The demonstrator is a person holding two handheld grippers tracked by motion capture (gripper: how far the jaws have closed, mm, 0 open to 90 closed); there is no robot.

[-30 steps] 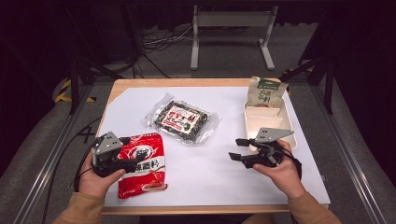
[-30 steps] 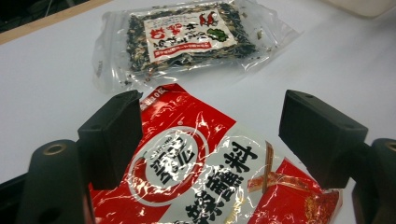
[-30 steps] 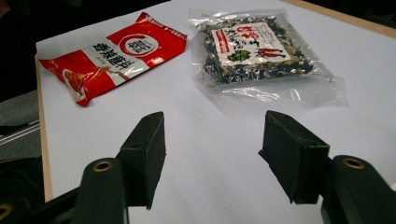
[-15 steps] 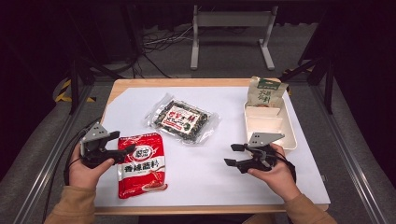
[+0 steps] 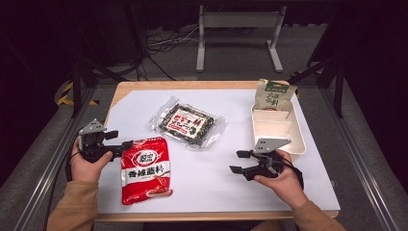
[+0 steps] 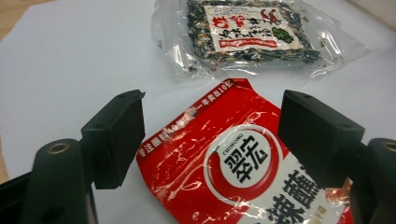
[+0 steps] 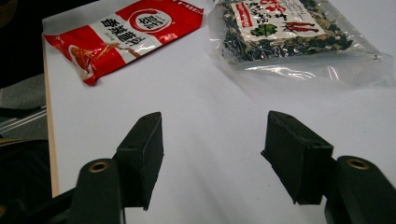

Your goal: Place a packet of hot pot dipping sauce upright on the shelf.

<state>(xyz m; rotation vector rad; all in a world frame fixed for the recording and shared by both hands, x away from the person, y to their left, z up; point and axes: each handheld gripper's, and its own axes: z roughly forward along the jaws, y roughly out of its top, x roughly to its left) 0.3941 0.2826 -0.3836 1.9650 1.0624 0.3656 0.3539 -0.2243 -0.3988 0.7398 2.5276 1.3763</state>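
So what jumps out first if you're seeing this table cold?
The bright red sauce packet at the near left of the white sheet, with the left gripper open at its top edge. Next, the clear bag of dark dried mix at the centre, and the green-topped pouch standing in the white tray far right.

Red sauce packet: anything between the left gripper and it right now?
Nothing visible. The left gripper is open at the upper left edge of the red sauce packet; in the left gripper view the packet's top corner already lies between the jaws, with bare white sheet around it.
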